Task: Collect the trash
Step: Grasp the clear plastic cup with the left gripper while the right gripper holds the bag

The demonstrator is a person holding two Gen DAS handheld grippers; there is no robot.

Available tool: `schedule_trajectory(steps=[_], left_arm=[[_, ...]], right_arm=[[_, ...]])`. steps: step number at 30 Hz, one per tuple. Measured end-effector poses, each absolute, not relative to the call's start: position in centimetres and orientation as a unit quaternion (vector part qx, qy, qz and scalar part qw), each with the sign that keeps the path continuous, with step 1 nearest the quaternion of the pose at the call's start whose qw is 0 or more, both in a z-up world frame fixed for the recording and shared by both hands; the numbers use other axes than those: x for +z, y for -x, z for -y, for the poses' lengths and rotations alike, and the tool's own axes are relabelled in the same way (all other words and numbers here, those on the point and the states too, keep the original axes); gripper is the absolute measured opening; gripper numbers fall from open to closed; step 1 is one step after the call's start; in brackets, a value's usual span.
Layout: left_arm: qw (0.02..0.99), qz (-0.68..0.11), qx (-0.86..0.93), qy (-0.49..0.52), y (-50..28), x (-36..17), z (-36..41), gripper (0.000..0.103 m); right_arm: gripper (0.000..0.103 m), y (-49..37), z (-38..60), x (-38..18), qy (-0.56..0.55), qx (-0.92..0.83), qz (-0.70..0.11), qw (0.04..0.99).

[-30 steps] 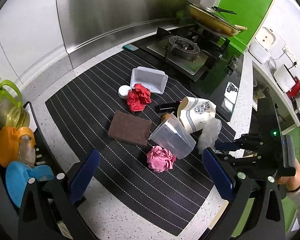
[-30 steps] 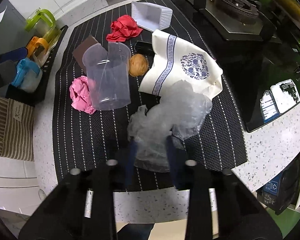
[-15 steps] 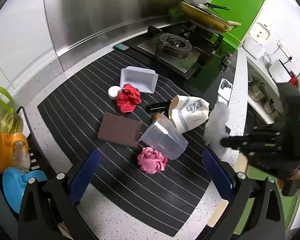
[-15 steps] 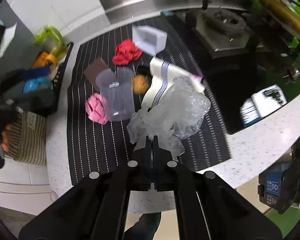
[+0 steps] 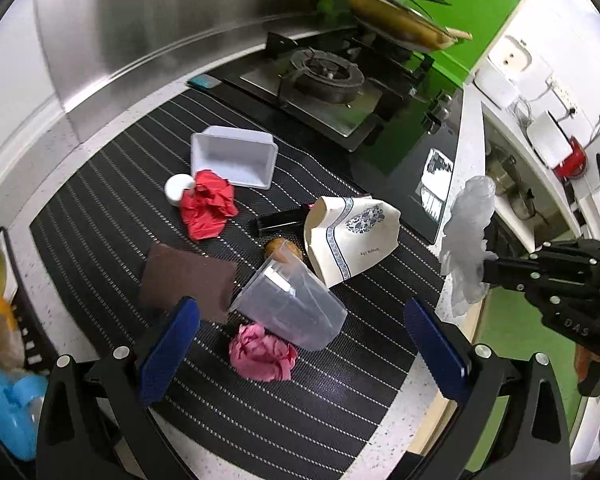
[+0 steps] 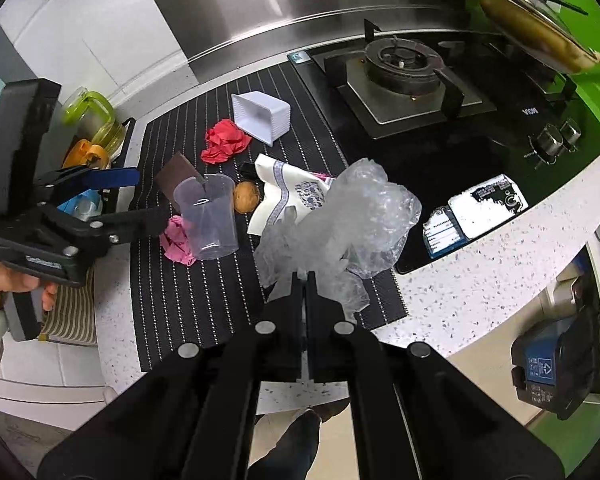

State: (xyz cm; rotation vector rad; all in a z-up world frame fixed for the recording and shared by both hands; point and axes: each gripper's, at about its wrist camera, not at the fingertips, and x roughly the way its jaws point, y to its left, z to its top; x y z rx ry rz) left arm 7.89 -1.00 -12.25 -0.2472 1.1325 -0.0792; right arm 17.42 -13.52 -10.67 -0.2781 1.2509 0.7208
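Observation:
My right gripper is shut on a crumpled clear plastic bag, held up off the striped mat; the bag also shows at the right of the left wrist view, hanging from the right gripper. My left gripper is open above a pink paper ball and a tipped clear plastic cup, touching neither. A red paper ball, a white tray, a white paper bag with a blue pattern and a brown pad lie on the mat.
A gas hob with a lidded pan stands behind the mat. A rack with coloured cups sits at the left. A round brown object and a dark bottle lie by the paper bag. The counter edge is close on the right.
My right gripper closed on the plastic bag and lifted it off the mat toward the counter edge. My left gripper moved in and down over the pink ball and cup.

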Motion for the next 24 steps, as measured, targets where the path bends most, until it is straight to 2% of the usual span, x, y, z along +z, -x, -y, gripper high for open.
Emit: schedule_trajectory(steps=[18,20,21,24], left_arm=[[0.822,-0.565,-0.062,-0.014,-9.5,-16.4,3.4,0.097],[0.82,-0.568,-0.064,-0.023,-9.6,-16.8,3.6,0.09],[0.819,-0.57,-0.063,-0.027,-9.6,-17.0,3.6,0.082],[0.817,-0.573,-0.063,-0.031,-9.8,-17.4,3.6,0.08]], right_arm=[[0.001,-18.3,13.8,-12.1,0.118,0.33,-0.58,0.735],[0.001,-18.4,13.8,-12.3,0.118,0.33,-0.581,0.735],[0.001,-18.4,13.8,-12.4,0.117,0.33,-0.582,0.734],[0.001,-18.5,13.7,-12.6,0.116,0.33,-0.584,0.733]])
